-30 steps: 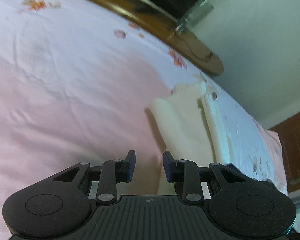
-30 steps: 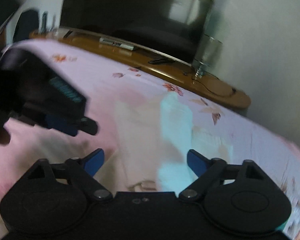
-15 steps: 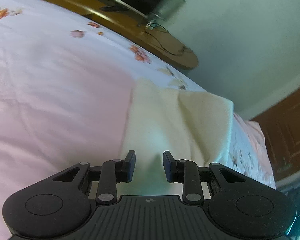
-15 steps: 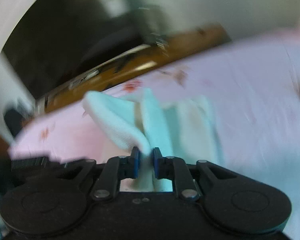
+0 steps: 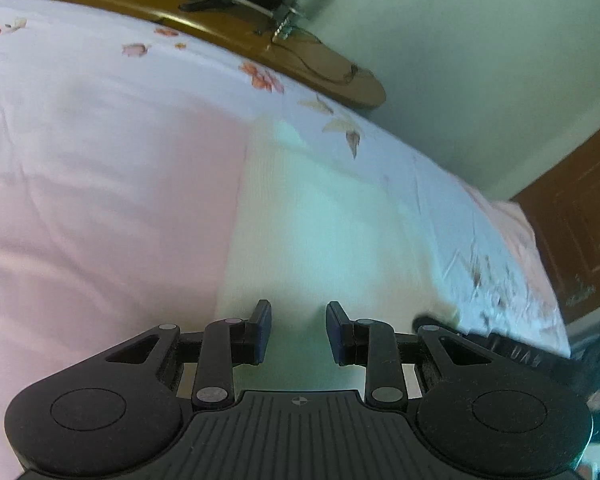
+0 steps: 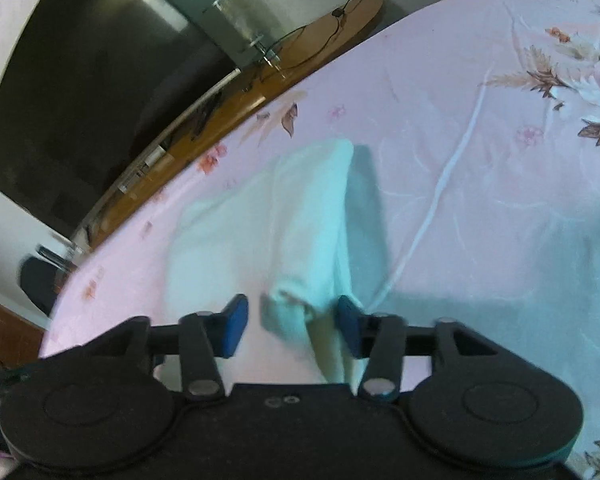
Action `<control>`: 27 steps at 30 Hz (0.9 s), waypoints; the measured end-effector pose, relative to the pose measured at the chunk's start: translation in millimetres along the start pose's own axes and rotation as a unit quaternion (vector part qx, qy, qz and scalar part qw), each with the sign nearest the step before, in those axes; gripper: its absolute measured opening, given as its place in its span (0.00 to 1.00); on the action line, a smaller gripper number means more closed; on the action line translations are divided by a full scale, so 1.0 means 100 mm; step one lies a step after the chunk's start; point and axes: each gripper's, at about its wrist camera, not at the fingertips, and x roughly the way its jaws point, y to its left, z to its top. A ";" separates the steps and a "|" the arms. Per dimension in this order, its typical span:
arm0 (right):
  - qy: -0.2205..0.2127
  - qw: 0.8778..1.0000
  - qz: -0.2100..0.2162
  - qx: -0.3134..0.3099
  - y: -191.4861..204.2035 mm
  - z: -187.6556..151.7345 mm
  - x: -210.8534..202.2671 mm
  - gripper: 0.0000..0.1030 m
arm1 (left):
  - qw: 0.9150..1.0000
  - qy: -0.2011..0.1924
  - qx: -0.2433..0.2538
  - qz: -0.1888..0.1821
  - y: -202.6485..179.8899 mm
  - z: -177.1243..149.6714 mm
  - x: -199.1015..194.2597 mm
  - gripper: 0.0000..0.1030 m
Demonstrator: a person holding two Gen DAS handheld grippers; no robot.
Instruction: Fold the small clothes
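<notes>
Pink, flower-printed bed sheet [image 5: 100, 200] under both tools, lightly creased, printed blossoms and leaves toward its far edge. Beyond that edge, ahead of the fingers: curved brown wooden TV stand [image 5: 228, 32], cable on its top, dark television screen [image 6: 80, 100] above, pale wall behind. Brown panelled door [image 5: 580, 232] far right of the left fingers.

Left gripper [image 5: 299, 332]: tilted down, jaws partly apart, nothing clamped. Directly ahead of and below the fingertips: cream-white small garment [image 5: 320, 232], flat on the sheet, left edge straight, running away from the fingers.

Right gripper [image 6: 292, 324]: jaws apart, just been opening. Between them: bunched fold of the same garment, close against the right finger [image 6: 348, 328], clear of the left finger [image 6: 234, 324], no pad pressing visible. Rest of the garment spread forward and left of the fingertips; one raised flap standing along its right side, shadow cast to the right.
</notes>
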 end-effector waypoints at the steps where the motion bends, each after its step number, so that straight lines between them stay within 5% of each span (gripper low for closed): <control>1: -0.002 1.000 0.000 -0.007 0.04 -0.02 -0.02 0.15 | 1.000 0.003 0.002 -0.001 0.00 -0.04 0.01 0.28; 7: -0.001 0.999 -0.043 -0.023 0.01 -0.06 -0.05 0.14 | 1.000 0.007 0.005 -0.003 0.01 -0.16 -0.04 0.28; 9: -0.010 0.998 -0.055 -0.035 0.05 -0.12 -0.14 0.24 | 1.000 0.010 0.003 -0.004 0.02 -0.17 -0.08 0.28; 15: 0.012 0.998 -0.046 -0.051 0.12 -0.45 -0.45 0.30 | 1.000 0.011 0.005 -0.006 0.03 -0.25 -0.18 0.28; 20: 0.036 0.996 -0.056 -0.059 0.17 -0.70 -0.47 0.24 | 1.000 0.012 0.015 0.002 0.00 -0.32 -0.20 0.29; 23: 0.020 0.995 -0.069 -0.072 0.24 -0.70 -0.45 0.09 | 1.000 0.008 0.023 0.011 -0.03 -0.33 -0.20 0.29; 27: -0.013 0.990 -0.093 -0.107 0.31 -0.64 -0.55 0.06 | 1.000 0.007 0.025 0.010 -0.09 -0.36 -0.20 0.29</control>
